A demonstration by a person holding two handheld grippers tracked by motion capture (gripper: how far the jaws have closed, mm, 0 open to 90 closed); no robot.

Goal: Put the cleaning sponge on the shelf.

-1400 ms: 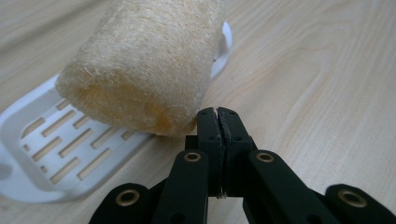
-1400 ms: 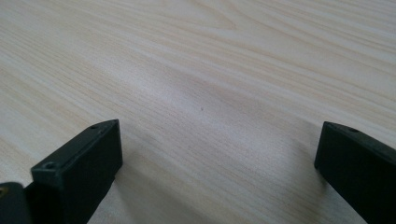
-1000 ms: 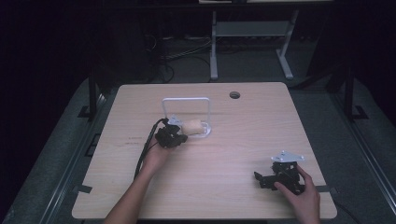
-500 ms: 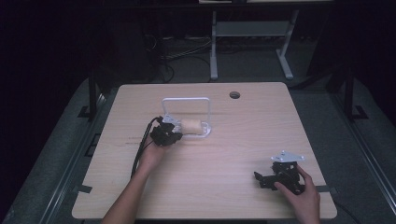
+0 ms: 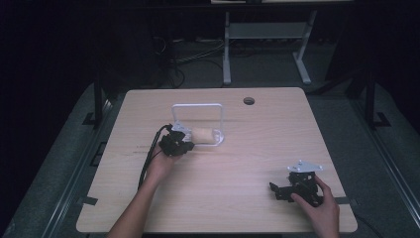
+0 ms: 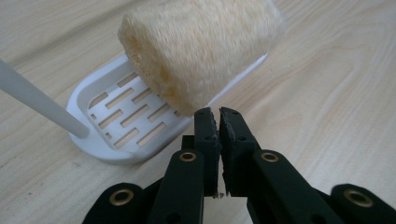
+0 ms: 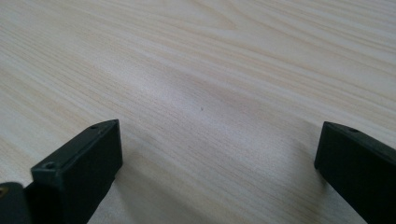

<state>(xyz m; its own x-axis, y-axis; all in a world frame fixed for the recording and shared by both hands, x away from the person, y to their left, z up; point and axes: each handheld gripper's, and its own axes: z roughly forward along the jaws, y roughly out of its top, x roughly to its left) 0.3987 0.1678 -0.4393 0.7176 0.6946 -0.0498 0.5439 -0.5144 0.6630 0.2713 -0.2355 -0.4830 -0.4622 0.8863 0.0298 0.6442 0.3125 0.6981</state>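
Observation:
A tan loofah sponge point(image 5: 205, 134) lies on a white slotted tray point(image 6: 95, 142) with an upright white wire frame point(image 5: 197, 105), left of the table's middle. In the left gripper view the sponge point(image 6: 201, 51) leans over the tray's near rim. My left gripper point(image 5: 188, 144) sits just left of it. Its jaws are shut point(image 6: 215, 114), tips right at the sponge's lower edge, with nothing visibly pinched. My right gripper point(image 5: 276, 191) rests on the table near the front right corner. It stands wide open point(image 7: 215, 149) over bare wood.
The light wooden table point(image 5: 237, 168) has a round cable hole point(image 5: 248, 101) at the back. A black cable point(image 5: 147, 163) trails from the left gripper along the forearm. Dark floor and a white stand lie beyond the far edge.
The left gripper has shifted slightly left and away from me beside the sponge. The sponge, the tray and the right gripper have stayed in place.

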